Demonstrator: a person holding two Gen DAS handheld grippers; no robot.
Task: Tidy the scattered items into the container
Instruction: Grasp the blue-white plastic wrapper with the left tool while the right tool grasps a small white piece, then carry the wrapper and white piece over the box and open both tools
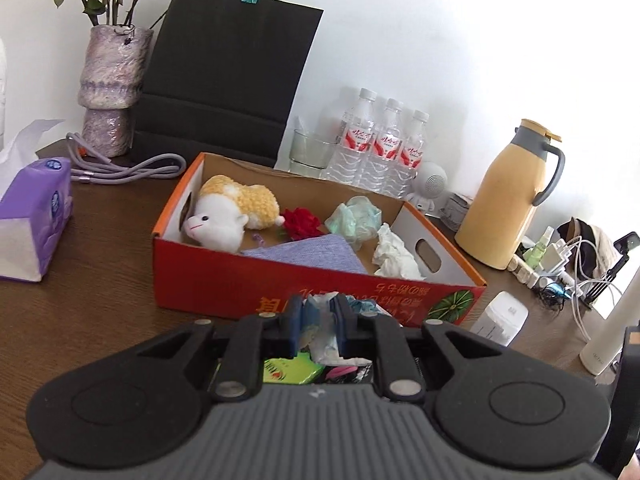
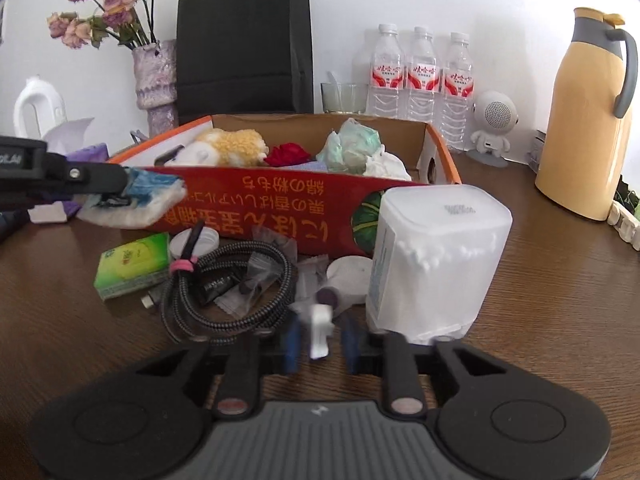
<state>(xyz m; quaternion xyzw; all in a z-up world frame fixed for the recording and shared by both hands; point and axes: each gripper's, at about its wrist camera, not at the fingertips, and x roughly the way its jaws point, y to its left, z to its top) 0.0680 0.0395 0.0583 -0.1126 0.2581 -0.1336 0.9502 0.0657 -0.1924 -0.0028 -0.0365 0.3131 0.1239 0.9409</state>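
Observation:
The red cardboard box (image 1: 224, 280) holds a plush sheep (image 1: 228, 212), a red flower and crumpled tissues. My left gripper (image 1: 319, 316) hovers just before the box's near wall, shut on a crumpled blue-and-white tissue (image 1: 320, 340); the right wrist view shows this gripper (image 2: 136, 194) at the left. My right gripper (image 2: 320, 344) is low over the table, with a small blurred white object (image 2: 320, 332) between its fingers and a slim gap on each side. A green tissue pack (image 2: 132, 264), a coiled braided cable (image 2: 232, 292) and a translucent swab tub (image 2: 432, 264) lie before the box (image 2: 280, 208).
Behind the box stand a black paper bag (image 2: 244, 48), a vase of dried roses (image 2: 154, 76), a glass, three water bottles (image 2: 420, 76), a small white speaker (image 2: 494, 120) and a yellow thermos (image 2: 584, 120). A purple tissue pack (image 1: 32, 216) sits left; chargers and cables lie far right.

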